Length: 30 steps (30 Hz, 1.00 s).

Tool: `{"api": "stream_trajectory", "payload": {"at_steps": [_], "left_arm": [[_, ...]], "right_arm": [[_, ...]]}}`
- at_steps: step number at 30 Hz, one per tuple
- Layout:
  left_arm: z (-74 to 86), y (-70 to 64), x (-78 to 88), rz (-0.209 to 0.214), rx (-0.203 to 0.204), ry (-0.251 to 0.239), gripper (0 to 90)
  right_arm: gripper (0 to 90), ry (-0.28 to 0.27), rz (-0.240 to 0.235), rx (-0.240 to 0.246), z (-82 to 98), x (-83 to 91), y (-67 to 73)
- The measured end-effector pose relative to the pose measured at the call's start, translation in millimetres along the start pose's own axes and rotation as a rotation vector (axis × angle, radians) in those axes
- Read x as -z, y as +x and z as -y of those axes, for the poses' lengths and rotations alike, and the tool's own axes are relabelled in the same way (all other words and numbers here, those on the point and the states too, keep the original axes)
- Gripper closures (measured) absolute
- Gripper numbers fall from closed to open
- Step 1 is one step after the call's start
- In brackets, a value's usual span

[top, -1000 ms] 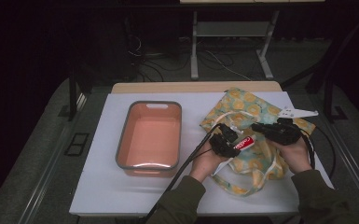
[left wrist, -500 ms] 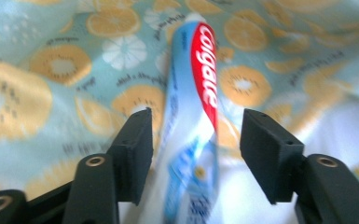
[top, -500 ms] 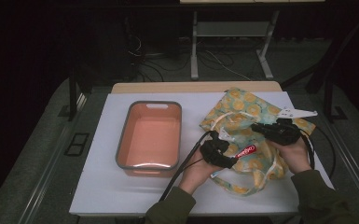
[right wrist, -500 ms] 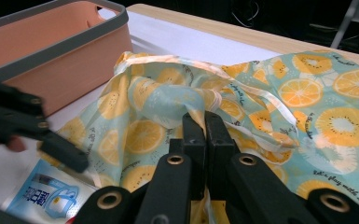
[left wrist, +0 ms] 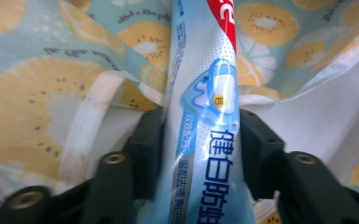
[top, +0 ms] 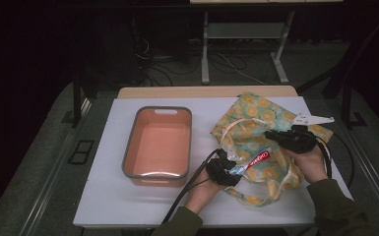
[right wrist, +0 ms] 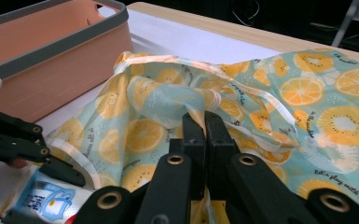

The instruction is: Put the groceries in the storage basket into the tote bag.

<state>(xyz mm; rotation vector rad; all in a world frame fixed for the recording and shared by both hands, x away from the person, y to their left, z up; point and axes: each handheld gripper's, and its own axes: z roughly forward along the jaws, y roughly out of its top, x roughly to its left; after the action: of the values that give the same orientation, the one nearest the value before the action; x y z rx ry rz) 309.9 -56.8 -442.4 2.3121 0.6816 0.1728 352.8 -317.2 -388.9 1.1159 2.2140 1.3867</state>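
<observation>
We are working over white table (top: pixel 128 201), dark room around. Left gripper (top: pixel 225 172) jaws just closing, clamping toothpaste tube (left wrist: pixel 205 116); right gripper (top: pixel 291 138) pinching fruit-print bag (right wrist: pixel 307 93).

black tongs (top: pixel 234 172) with brass-coloured screws, black trailing cables, a grey three-cornered plate (top: pixel 313 119), olive green sleeves (top: pixel 335 206).

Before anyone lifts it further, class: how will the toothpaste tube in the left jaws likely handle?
The toothpaste tube looks soft and glossy, so it may dent and could slip where the left gripper clamps it. It juts well past the jaws over the fruit-print bag, so its free end may sag.
</observation>
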Motion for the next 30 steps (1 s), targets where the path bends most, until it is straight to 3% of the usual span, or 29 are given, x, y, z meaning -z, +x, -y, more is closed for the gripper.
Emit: {"api": "stream_trajectory", "payload": {"at_steps": [5, 11, 20, 22, 27, 30], "left_arm": [[-6.5, 0.7, 4.6, 0.011, 0.032, -0.036, 68.9], [-28.2, 3.9, -1.3, -0.003, 0.041, -0.058, 71.5], [-65.8, 9.9, -35.1, -0.024, 0.072, -0.073, 71.0], [-70.4, 9.8, -42.1, -0.013, 0.096, -0.083, 70.7], [-72.7, 8.0, -56.0, -0.009, 0.097, -0.084, 69.0], [-66.6, 10.3, -46.4, -0.009, 0.098, -0.116, 66.9]], "right_arm": [[88.7, 0.000, -0.003, 0.002, -0.3, 0.4, 0.9], [88.7, -0.001, -0.004, 0.002, -0.3, 0.3, 0.9], [88.7, -0.004, -0.011, 0.003, 0.0, 0.6, 1.7], [88.7, -0.005, -0.011, 0.003, -0.1, 0.7, 1.6], [88.7, -0.007, -0.014, 0.004, 0.0, 1.5, 1.4], [88.7, -0.008, -0.014, 0.001, 0.4, 2.4, 0.9]]}}
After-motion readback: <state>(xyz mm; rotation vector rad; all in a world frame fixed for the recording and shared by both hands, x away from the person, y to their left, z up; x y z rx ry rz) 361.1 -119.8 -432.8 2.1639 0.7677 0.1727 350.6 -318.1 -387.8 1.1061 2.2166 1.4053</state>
